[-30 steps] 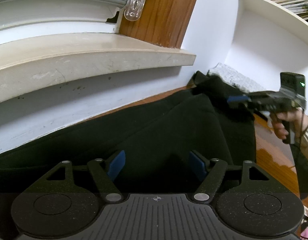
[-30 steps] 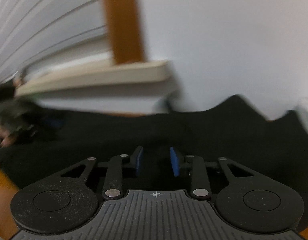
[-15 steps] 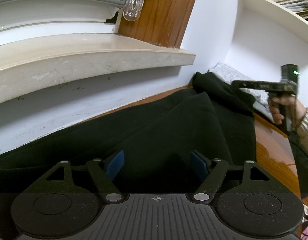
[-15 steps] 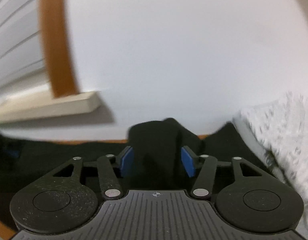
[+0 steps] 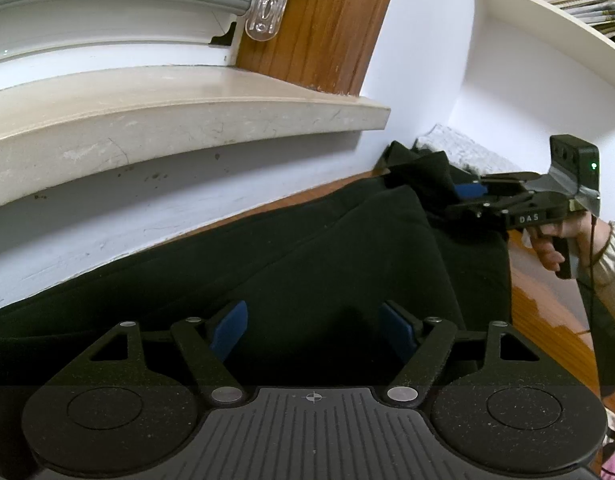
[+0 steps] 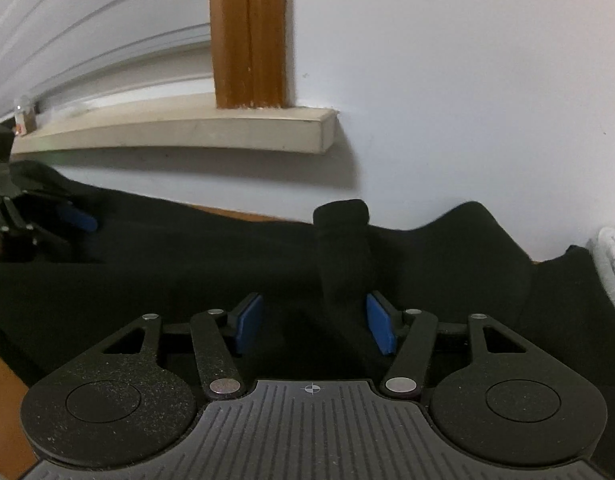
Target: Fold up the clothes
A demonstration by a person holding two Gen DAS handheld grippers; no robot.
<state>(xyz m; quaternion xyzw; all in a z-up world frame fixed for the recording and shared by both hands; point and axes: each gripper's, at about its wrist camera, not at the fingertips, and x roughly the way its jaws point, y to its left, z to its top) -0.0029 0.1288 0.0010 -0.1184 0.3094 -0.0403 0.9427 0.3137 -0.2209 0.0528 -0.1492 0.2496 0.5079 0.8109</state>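
My right claw (image 6: pixel 313 322) has moved. A moment ago it pointed at the white wall, up by the far end of the black clothes (image 5: pixel 315 264). Now it has swung back and sits low over the cloth, and a stuck-up bit of cloth (image 6: pixel 343 256) stands between its blue pads (image 6: pixel 249 322). The pads are wide apart. The bit leans close to the pad on the right, but I cannot tell if it touches. So I am not holding anything yet with this claw.

My left claw (image 5: pixel 315 332) has not moved. It is wide too, low over the near part of the clothes, with nothing pinched.

The black clothes lie spread along the wooden table (image 5: pixel 547 320), right under the window ledge (image 5: pixel 187 120) and against the wall. A gray, speckled cloth (image 5: pixel 463 148) lies past the far end.

I think the fold has not started. My right claw looks ready to close on that stuck-up bit. The cloth is floppy, so a thin pinch could slip.
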